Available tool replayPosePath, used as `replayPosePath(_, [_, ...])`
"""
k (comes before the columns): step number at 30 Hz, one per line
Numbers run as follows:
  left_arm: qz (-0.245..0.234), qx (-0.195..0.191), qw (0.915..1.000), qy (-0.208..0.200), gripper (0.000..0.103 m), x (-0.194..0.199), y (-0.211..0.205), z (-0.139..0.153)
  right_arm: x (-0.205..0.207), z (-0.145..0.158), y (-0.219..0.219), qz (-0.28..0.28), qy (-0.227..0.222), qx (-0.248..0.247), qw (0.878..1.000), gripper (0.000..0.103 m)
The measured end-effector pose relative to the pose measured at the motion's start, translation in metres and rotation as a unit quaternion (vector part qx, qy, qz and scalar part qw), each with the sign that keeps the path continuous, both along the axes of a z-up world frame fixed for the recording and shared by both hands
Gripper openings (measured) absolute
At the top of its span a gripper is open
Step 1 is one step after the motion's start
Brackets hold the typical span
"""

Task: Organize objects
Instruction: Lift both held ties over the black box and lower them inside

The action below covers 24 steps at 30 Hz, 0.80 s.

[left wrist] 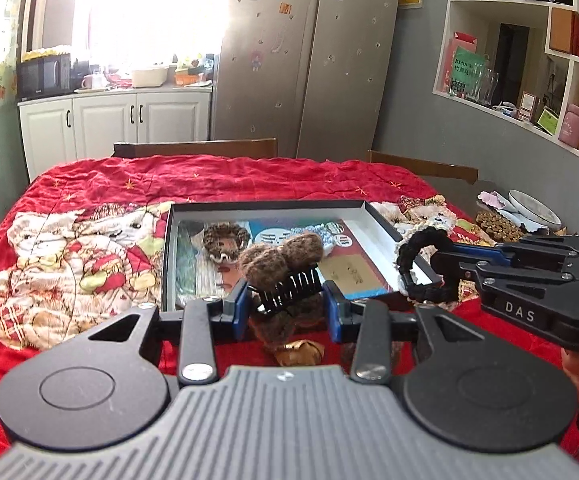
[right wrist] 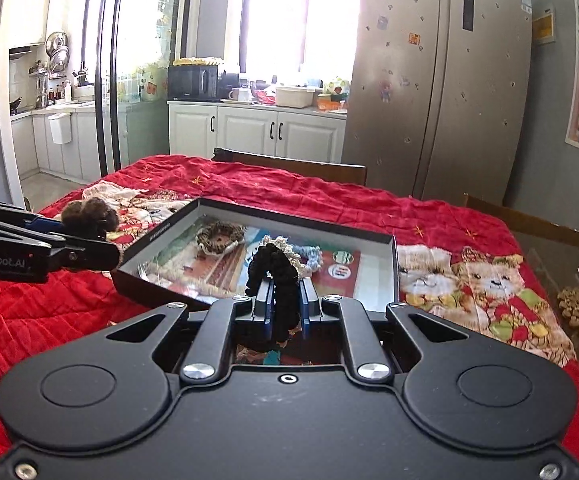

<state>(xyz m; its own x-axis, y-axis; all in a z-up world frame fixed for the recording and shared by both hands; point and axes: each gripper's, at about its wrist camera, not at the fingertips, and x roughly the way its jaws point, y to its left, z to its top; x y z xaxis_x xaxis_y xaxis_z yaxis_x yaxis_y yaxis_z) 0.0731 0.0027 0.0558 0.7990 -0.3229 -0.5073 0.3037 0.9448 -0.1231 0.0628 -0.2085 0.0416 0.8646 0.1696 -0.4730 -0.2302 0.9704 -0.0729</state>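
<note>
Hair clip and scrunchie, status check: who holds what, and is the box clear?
Left gripper shut on brown hair clip. Right gripper shut on black scrunchie. Box ahead, open, other hair ties already inside.

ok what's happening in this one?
A person is sorting hair accessories into a shallow box on the red tablecloth. The left gripper has its jaws clamped on a fuzzy brown hair claw, held at the box's near edge. The right gripper grips a black scrunchie, also just short of the box. A brown scrunchie and a blue one already lie inside.
</note>
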Motion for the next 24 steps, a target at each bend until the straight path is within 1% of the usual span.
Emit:
replayPosePath(13, [0.000, -0.002, 1.0000, -0.002, 0.042, 0.020, -0.001, 0.003, 0.016, 0.013, 0.013, 0.000, -0.014, -0.001, 1.000, 0.013])
replayPosePath(20, [0.001, -0.002, 1.0000, -0.008, 0.039, 0.031, -0.003, 0.006, 0.028, 0.018, 0.013, -0.005, -0.020, 0.000, 1.000, 0.013])
replayPosePath(22, [0.000, -0.004, 1.0000, -0.004, 0.036, 0.036, -0.003, 0.005, 0.032, 0.017, 0.014, -0.006, -0.019, -0.002, 1.000, 0.013])
replayPosePath(24, [0.000, -0.008, 1.0000, 0.004, 0.036, 0.042, -0.003, 0.003, 0.038, 0.017, 0.013, -0.008, -0.018, -0.005, 1.000, 0.013])
